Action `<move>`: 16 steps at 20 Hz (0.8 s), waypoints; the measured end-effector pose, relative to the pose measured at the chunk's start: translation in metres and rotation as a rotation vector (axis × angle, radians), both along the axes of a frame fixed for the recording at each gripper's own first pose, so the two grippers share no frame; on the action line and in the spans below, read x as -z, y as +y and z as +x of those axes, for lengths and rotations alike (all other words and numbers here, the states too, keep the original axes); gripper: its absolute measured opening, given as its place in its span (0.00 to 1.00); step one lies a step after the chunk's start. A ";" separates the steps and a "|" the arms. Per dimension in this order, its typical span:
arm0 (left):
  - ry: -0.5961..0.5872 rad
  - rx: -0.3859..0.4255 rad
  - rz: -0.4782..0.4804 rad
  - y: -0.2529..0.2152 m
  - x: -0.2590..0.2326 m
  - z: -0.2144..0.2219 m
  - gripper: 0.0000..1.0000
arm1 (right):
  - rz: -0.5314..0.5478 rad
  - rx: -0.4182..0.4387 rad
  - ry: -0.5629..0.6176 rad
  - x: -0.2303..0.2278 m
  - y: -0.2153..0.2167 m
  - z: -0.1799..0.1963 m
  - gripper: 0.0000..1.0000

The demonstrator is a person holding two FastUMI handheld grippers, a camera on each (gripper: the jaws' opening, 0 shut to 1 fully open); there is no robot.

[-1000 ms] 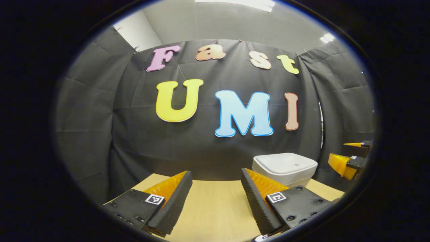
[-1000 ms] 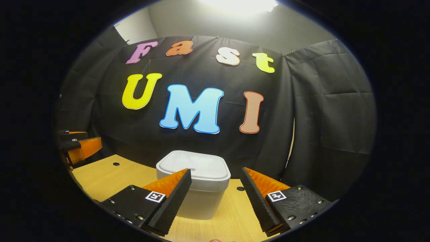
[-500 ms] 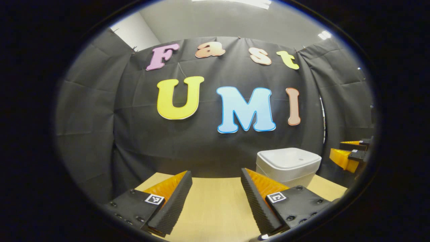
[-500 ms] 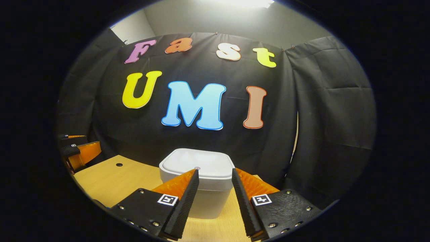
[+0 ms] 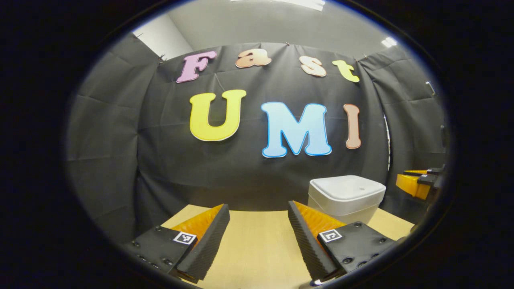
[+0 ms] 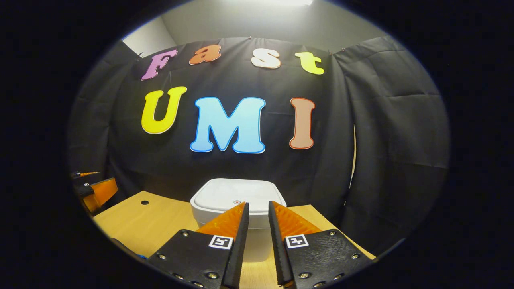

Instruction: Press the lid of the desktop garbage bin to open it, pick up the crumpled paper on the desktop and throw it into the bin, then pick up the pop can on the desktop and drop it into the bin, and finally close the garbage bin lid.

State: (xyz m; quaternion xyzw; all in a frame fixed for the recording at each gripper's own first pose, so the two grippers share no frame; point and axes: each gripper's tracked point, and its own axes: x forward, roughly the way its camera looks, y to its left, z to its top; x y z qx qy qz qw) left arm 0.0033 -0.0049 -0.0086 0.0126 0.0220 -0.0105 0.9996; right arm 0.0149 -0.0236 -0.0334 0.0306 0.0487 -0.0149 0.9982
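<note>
The white desktop bin (image 6: 225,192) stands with its lid down, straight ahead in the right gripper view. My right gripper (image 6: 258,204) hovers just in front of the lid's near edge, almost shut, with a narrow gap and nothing between its fingers. In the left gripper view the bin (image 5: 347,192) sits to the right on the wooden table (image 5: 257,245). My left gripper (image 5: 257,205) is open above bare tabletop, left of the bin. The right gripper (image 5: 415,182) also shows beyond the bin at the far right edge of that view.
The left gripper (image 6: 96,190) appears at the left edge of the right gripper view, over the table (image 6: 136,222). A small round hole (image 6: 144,202) sits in the tabletop left of the bin. Black cloth walls close the booth behind and at the sides.
The right gripper's fingers have closed from wide apart to nearly together and it has moved closer to the bin. The left gripper has stayed open and barely shifted.
</note>
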 end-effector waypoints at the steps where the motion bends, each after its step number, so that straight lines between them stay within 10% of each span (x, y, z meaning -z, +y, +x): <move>1: 0.001 0.000 -0.001 0.000 0.000 0.000 0.96 | -0.011 0.034 0.005 0.000 -0.005 0.002 0.33; 3: 0.003 -0.004 -0.004 -0.001 0.000 0.000 0.96 | -0.004 0.019 -0.002 0.000 -0.003 0.002 0.05; 16: 0.019 -0.047 -0.003 0.004 0.001 -0.003 0.96 | -0.015 -0.061 -0.010 0.002 0.012 0.034 0.00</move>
